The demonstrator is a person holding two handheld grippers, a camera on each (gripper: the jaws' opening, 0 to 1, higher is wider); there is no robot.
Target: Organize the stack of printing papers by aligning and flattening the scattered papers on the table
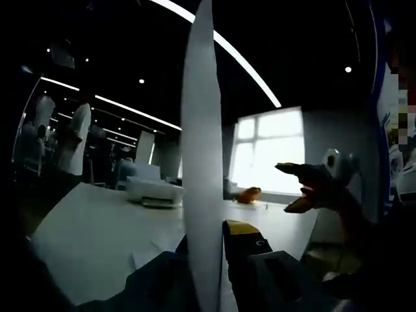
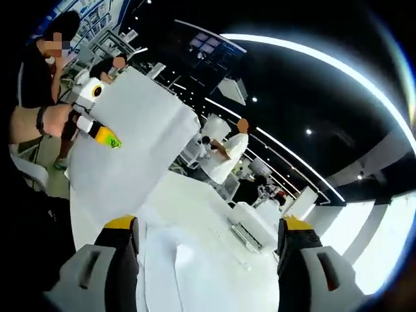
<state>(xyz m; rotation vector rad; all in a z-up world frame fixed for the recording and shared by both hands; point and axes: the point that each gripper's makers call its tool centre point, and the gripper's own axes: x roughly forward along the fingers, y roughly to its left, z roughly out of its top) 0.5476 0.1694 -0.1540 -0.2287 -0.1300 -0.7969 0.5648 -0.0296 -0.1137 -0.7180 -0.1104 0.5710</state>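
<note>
A stack of white printing papers point(image 1: 200, 130) stands edge-on up the middle of the left gripper view, with my left gripper point(image 1: 205, 237) shut on its lower edge. In the right gripper view the same sheets point(image 2: 130, 149) hang broad-side in the air above the table, pinched by the left gripper point(image 2: 104, 135) in a person's hand. More loose sheets point(image 2: 188, 273) lie rumpled on the white table point(image 2: 195, 195) between the wide-apart jaws of my right gripper point(image 2: 208, 224), which is open and holds nothing. That right gripper point(image 1: 296, 187) hovers open at the right of the left gripper view.
A white printer point(image 1: 155, 190) point(image 2: 250, 227) sits on the table's far side, with a small orange object point(image 1: 249, 194) near it. Several people in white point(image 2: 227, 156) stand beyond the table. A bright window point(image 1: 270, 149) is behind.
</note>
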